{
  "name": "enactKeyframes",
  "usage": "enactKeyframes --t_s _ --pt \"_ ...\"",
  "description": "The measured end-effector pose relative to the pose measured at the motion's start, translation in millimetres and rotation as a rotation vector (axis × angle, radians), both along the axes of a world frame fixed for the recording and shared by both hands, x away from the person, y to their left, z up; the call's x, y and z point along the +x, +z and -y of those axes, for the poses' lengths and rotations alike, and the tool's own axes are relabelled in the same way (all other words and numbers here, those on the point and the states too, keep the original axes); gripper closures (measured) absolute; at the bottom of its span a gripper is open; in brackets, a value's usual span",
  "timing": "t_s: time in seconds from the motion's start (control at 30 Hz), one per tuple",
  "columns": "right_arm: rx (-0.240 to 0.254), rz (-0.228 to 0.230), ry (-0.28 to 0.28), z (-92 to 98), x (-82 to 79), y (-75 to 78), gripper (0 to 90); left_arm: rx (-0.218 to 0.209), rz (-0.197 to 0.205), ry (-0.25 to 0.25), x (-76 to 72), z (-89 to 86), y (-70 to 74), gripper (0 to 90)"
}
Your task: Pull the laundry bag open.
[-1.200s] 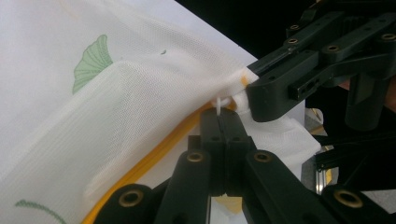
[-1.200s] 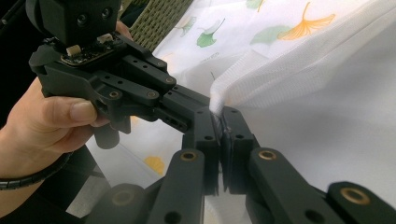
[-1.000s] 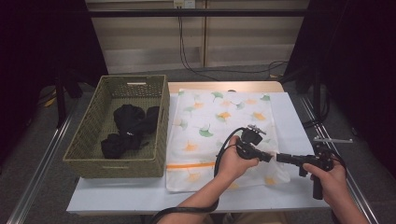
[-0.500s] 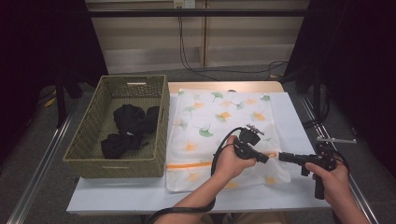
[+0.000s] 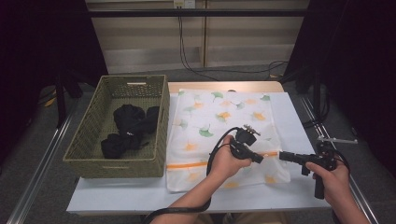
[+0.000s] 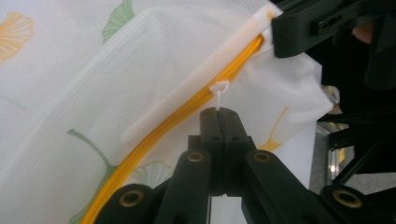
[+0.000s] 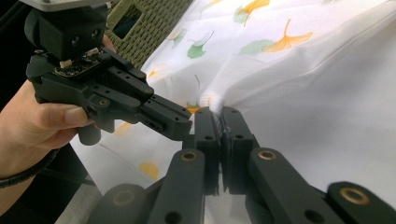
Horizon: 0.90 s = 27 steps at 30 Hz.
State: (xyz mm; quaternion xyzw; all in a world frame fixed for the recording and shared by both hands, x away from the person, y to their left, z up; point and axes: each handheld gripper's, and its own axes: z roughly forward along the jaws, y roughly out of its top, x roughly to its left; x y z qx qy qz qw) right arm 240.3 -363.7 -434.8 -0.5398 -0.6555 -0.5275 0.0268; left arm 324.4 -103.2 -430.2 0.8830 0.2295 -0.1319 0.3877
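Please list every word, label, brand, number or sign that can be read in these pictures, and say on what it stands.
There is no readable text in these pictures.
The laundry bag carries printed leaves only, no letters.
The left gripper, the right gripper and the woven basket show no legible label or number.

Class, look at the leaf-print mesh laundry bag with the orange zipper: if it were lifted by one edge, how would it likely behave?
The laundry bag probably droops: it bunches where the right gripper pinches it. It looks light, thin and see-through. Its zipper pull seems small, likely slippery.
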Motion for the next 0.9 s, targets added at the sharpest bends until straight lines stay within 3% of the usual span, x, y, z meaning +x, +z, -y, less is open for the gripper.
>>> enactKeyframes --t_s 0.1,0.13,0.43,0.47,0.5,0.53,0.63,0.73,0.8,0.83,0.9 --pt "-0.003 0.009 -0.007 2.5 -0.1 -0.2 87.3 0.029 0.008 0.000 1.4 -3.8 -0.8 90.0" --pt "0.001 0.007 -0.012 2.7 -0.5 -0.3 87.3 0.018 -0.002 -0.001 1.8 -4.9 -2.1 90.0" --pt "-0.003 0.004 -0.012 3.1 0.3 -0.4 87.2 0.061 0.004 0.009 4.9 -16.0 -4.8 90.0" --pt "-0.007 0.008 -0.015 3.6 0.4 -0.5 87.3 0.026 -0.015 0.041 3.4 -15.3 -6.2 90.0" --pt "-0.005 0.008 -0.016 3.8 0.3 -0.4 87.3 0.075 0.010 0.018 5.7 -18.6 -4.6 90.0" --pt "-0.007 0.010 -0.016 4.2 0.2 -0.3 87.2 0.042 -0.002 0.013 6.3 -19.5 -6.2 90.0" --pt "-0.013 0.010 -0.018 4.3 0.4 -0.3 87.2 0.060 -0.003 0.017 5.6 -21.8 -4.6 90.0" --pt "-0.015 0.013 -0.024 3.6 0.5 -0.3 87.2 0.044 0.003 0.007 6.6 -23.5 -5.6 90.0" --pt "-0.011 0.013 -0.027 4.5 0.4 0.3 87.3 0.036 -0.014 0.027 6.6 -25.1 -5.9 90.0" --pt "-0.011 0.016 -0.032 5.0 0.1 0.5 87.3 0.059 -0.002 0.017 7.7 -26.9 -5.2 90.0" --pt "-0.009 0.012 -0.032 5.1 0.0 0.3 87.3 0.041 -0.003 0.013 8.0 -28.1 -6.5 90.0"
